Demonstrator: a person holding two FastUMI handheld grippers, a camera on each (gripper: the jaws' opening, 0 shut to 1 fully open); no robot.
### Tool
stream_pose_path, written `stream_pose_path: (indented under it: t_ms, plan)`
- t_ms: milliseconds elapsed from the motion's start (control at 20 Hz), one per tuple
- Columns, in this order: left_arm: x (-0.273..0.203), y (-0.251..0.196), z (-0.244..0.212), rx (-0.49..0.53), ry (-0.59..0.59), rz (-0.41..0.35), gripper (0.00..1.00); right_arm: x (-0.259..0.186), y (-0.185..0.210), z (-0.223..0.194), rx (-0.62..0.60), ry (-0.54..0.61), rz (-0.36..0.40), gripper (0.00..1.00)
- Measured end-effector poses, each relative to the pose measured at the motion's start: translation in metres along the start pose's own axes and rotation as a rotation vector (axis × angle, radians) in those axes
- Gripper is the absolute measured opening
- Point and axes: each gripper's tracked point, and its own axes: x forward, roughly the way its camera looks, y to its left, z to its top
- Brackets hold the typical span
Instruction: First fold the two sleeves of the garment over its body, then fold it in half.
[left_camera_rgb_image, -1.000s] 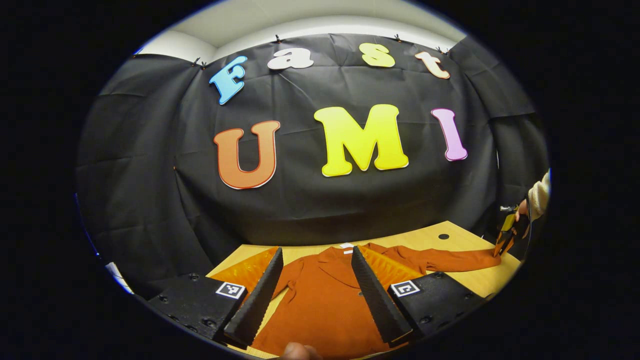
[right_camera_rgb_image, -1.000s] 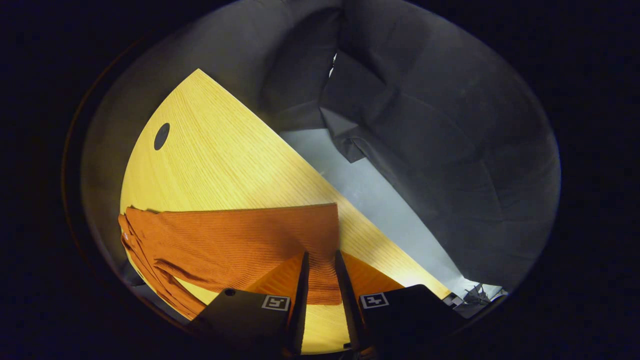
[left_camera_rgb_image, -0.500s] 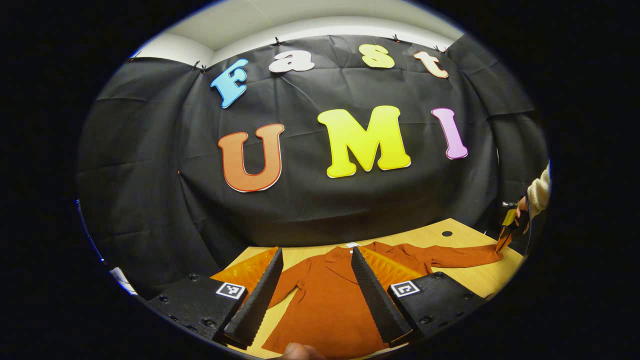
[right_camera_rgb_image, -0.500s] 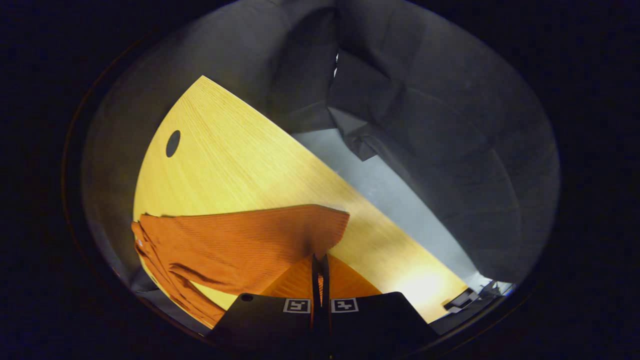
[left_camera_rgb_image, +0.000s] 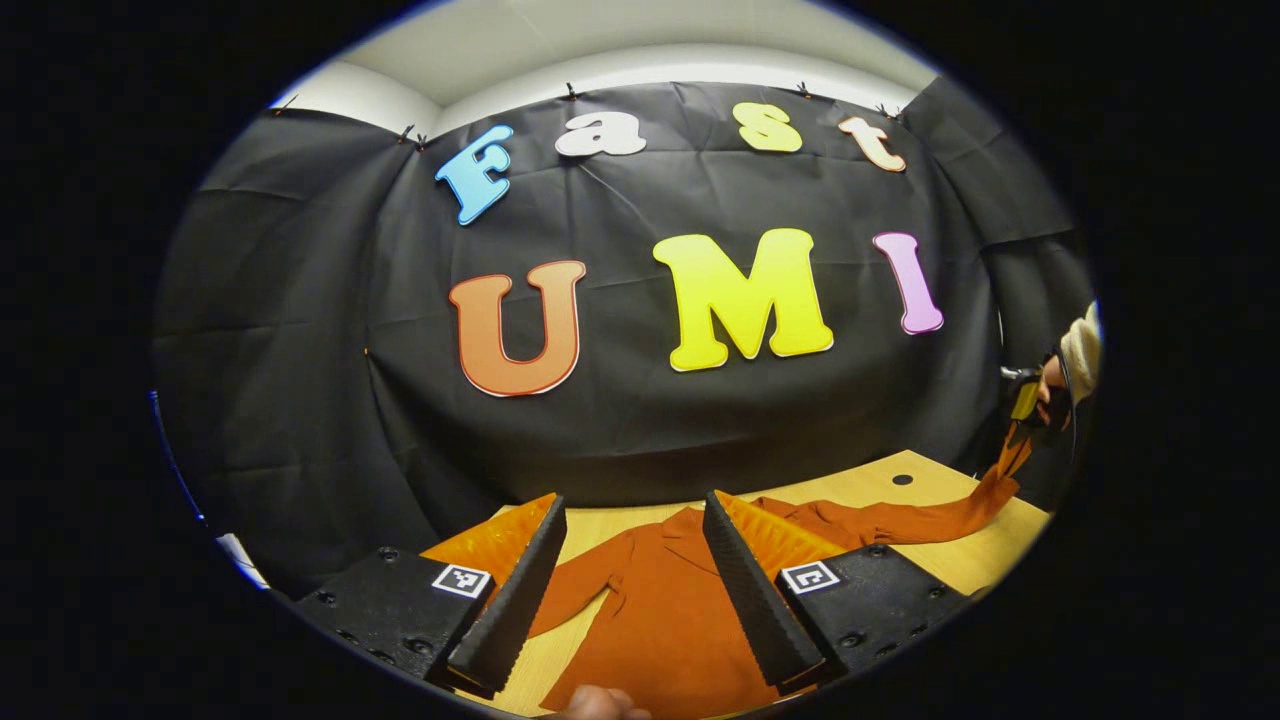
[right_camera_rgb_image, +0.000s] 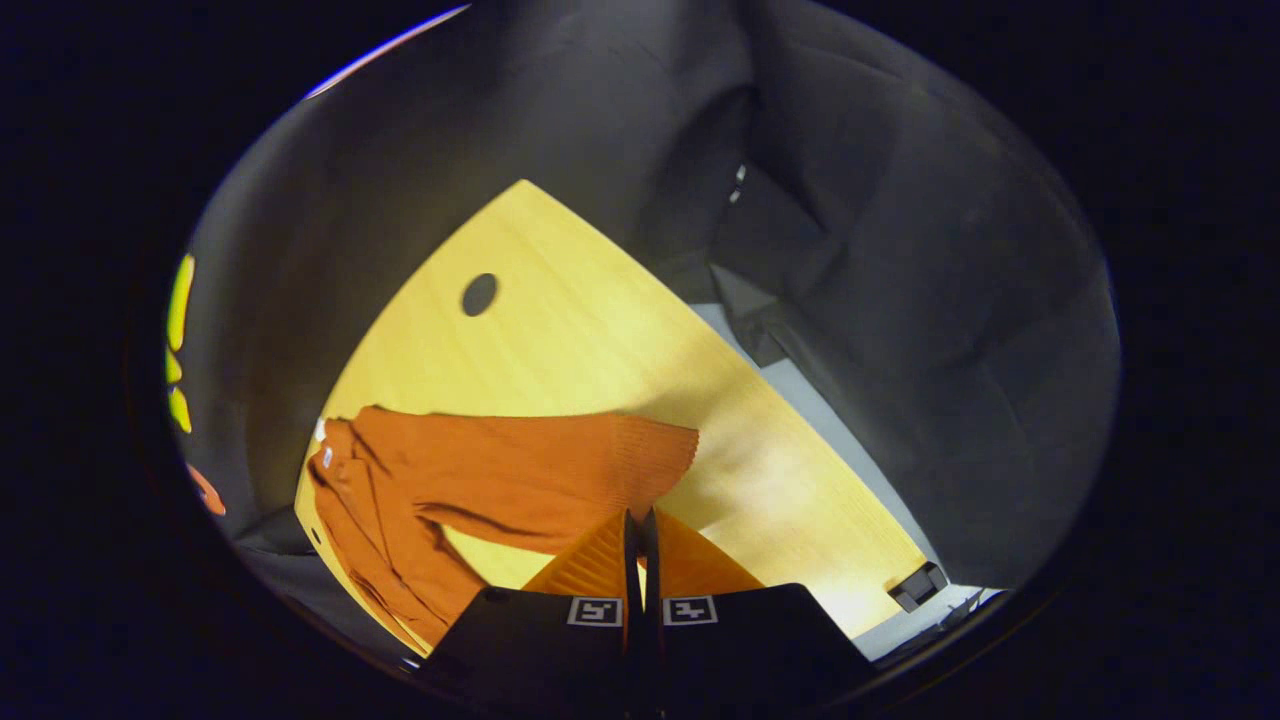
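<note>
My right gripper (right_camera_rgb_image: 640, 525) is clamped on the sleeve (right_camera_rgb_image: 540, 475) cuff, lifted off the table (right_camera_rgb_image: 600, 340), so I'd carry it low across the orange garment (left_camera_rgb_image: 670, 620) body, left gripper (left_camera_rgb_image: 630, 590) hanging open above.

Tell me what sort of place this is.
Likely a recording booth: black cloth wall behind a wooden table, where an orange garment lies while the right gripper lifts its sleeve.
</note>
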Motion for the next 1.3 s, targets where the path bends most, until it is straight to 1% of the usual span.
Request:
stream_pose_path:
  t_ms: [250, 450, 650, 700, 750, 800, 950, 1100, 1200, 1300]
  plan:
    - [0.006, 0.019, -0.008, -0.029, -0.001, -0.004, 0.89, -0.046, 0.121, -0.023, -0.142, -0.035, 0.111, 0.00]
    - [0.010, 0.041, -0.017, -0.058, 0.006, 0.003, 0.89, -0.058, 0.226, -0.071, -0.262, -0.020, 0.194, 0.00]
    - [0.015, 0.071, -0.032, -0.075, 0.023, 0.028, 0.89, -0.054, 0.329, -0.127, -0.361, 0.027, 0.268, 0.00]
    - [0.016, 0.078, -0.037, -0.081, 0.031, 0.034, 0.94, -0.051, 0.349, -0.139, -0.386, 0.039, 0.280, 0.00]
    - [0.017, 0.086, -0.044, -0.088, 0.042, 0.042, 0.94, -0.046, 0.369, -0.151, -0.408, 0.047, 0.288, 0.00]
    - [0.018, 0.092, -0.049, -0.095, 0.054, 0.046, 0.90, -0.040, 0.389, -0.164, -0.434, 0.059, 0.293, 0.00]
    - [0.020, 0.107, -0.061, -0.125, 0.070, 0.041, 0.90, -0.021, 0.445, -0.205, -0.483, 0.112, 0.340, 0.00]
    - [0.023, 0.125, -0.081, -0.139, 0.111, 0.071, 0.90, 0.008, 0.490, -0.253, -0.533, 0.177, 0.370, 0.00]
    - [0.022, 0.138, -0.095, -0.133, 0.143, 0.106, 0.90, 0.034, 0.509, -0.281, -0.580, 0.215, 0.372, 0.00]
    - [0.018, 0.153, -0.102, -0.121, 0.158, 0.146, 0.90, 0.065, 0.523, -0.306, -0.636, 0.230, 0.335, 0.00]
